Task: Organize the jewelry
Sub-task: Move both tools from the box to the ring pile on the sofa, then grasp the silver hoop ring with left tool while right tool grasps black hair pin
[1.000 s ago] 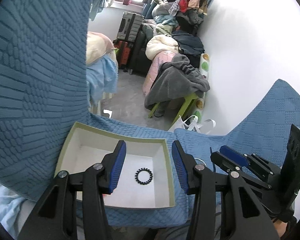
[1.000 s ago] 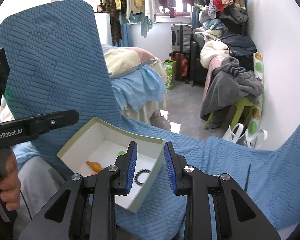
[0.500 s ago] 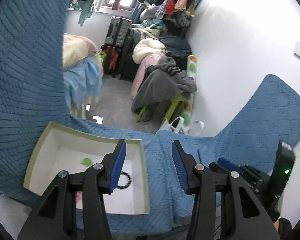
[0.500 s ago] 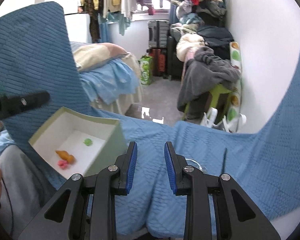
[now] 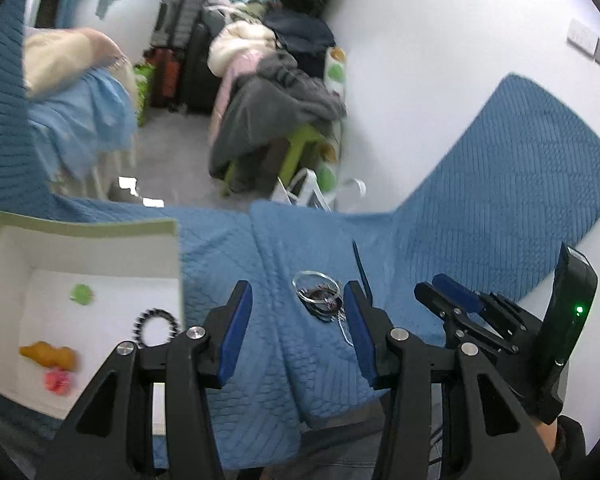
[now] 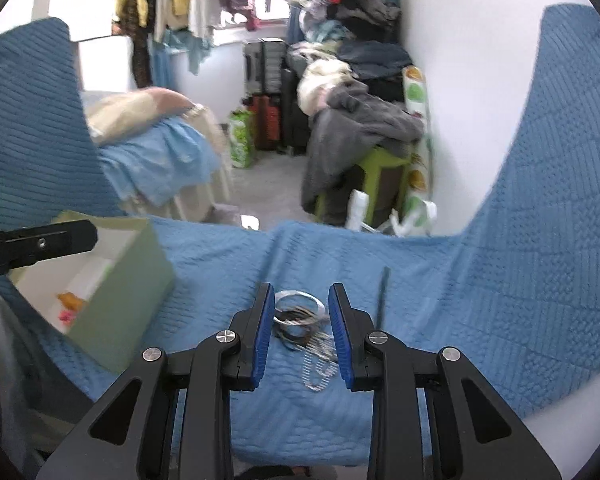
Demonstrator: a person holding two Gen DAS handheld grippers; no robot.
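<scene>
A pile of bracelets and chains [image 6: 300, 322] lies on the blue quilted cover [image 6: 480, 300]; it also shows in the left wrist view [image 5: 318, 294]. My right gripper [image 6: 299, 326] is open and empty, its fingers on either side of the pile. My left gripper [image 5: 296, 324] is open and empty, just left of the pile. A pale green box [image 5: 100, 228] at left holds a black bead bracelet [image 5: 156, 326], a green piece [image 5: 81, 294], an orange piece [image 5: 48, 354] and a pink piece [image 5: 57, 380]. A thin dark stick [image 6: 382, 298] lies right of the pile.
The right gripper and its handle [image 5: 512, 332] sit at the right in the left wrist view. Beyond the cover's edge are a bed [image 6: 156, 152], suitcases [image 6: 268, 92], a chair piled with clothes [image 6: 360, 132] and a white wall [image 5: 440, 60].
Both grippers have swung right, from over the box to the pile of bracelets. The box has slid to the left of both views. Both grippers stay open and empty.
</scene>
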